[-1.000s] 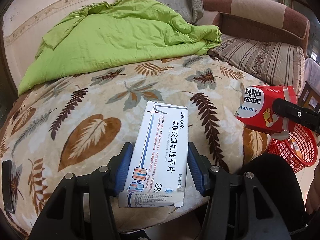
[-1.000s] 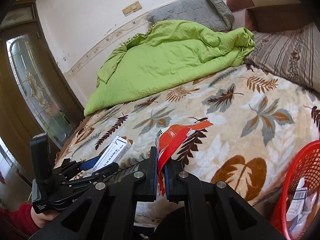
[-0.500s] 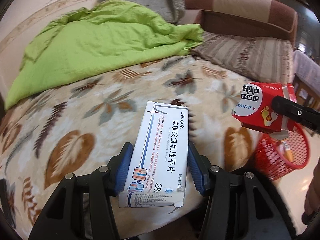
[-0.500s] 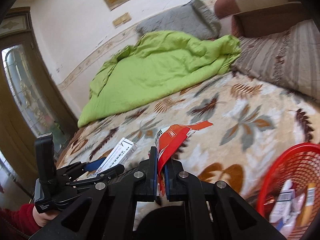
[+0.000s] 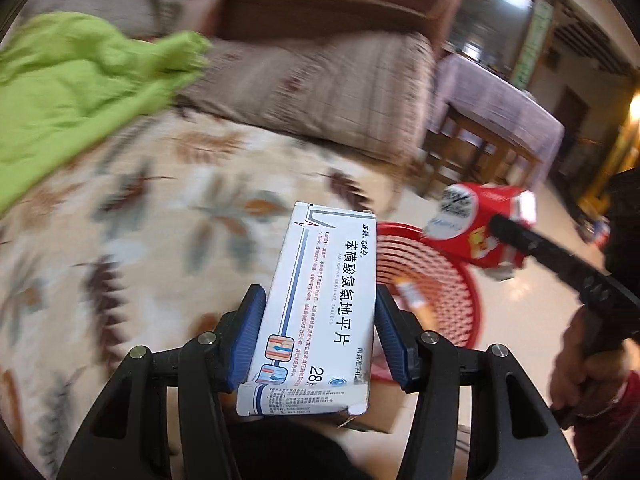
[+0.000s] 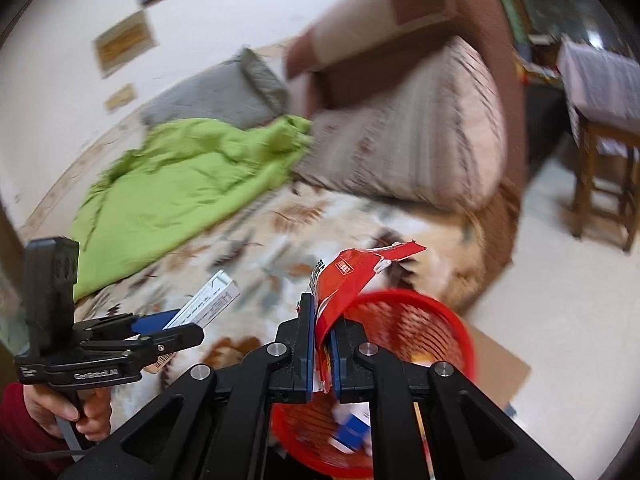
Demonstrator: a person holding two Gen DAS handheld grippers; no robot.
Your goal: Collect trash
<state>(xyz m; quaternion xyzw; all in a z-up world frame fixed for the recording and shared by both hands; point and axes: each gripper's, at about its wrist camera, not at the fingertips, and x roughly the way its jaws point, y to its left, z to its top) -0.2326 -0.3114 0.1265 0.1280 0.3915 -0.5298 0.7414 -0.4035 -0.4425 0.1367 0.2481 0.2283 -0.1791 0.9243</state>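
Two grippers both loaded, left gripper (image 5: 320, 332) clamped on a white tablet box (image 5: 320, 312) above the leaf-print blanket (image 5: 120, 240), red basket (image 5: 436, 288) at 3 o'clock of it, right gripper (image 6: 322, 352) pinching a torn red packet (image 6: 348, 280) over the basket's rim, more trash inside.

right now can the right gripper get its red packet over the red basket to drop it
Probably yes: the right gripper, shut on the torn red packet, already hangs above the red basket rim, with nothing between them.
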